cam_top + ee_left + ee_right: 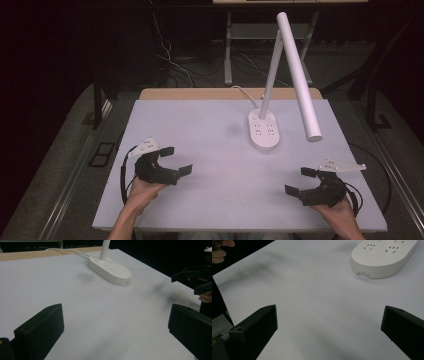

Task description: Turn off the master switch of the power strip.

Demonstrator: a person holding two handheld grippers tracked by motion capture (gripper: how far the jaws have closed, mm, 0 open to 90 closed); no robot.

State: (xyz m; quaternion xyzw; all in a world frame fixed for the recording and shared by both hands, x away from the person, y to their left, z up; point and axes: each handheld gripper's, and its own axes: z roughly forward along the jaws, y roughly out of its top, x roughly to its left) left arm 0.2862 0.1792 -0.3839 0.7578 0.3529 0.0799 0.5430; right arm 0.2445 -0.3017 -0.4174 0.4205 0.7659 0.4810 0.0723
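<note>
Nearest the high view's lens: two forearms entering at 6 o'clock, each hand carrying a black two-jaw gripper.

Table (200, 130): pale grey-white top, wooden strip along the far edge, dark floor all round. Bare across the middle.

Desk lamp (295, 70): white, largest item on the table. Tubular head slopes down toward 4 o'clock from a high joint; slim stem drops from that joint to the base.

Lamp base (263, 130): white oval with socket holes in its top face, at roughly 1 o'clock from table centre. White cord leaves it toward the far edge. Also seen in the left gripper view (110, 269) at 12 o'clock and in the right gripper view (384, 257) at 1 o'clock. Nothing touches it.

Left gripper (175, 160): at 8 o'clock on the table, jaws spread wide, nothing between them, pointing toward 3 o'clock. Well apart from the base.

Right gripper (301, 181): at 4 o'clock, jaws spread wide, empty, pointing toward 9 o'clock. Nearer the base than the left one, yet clear of it. Grey plate on top.
</note>
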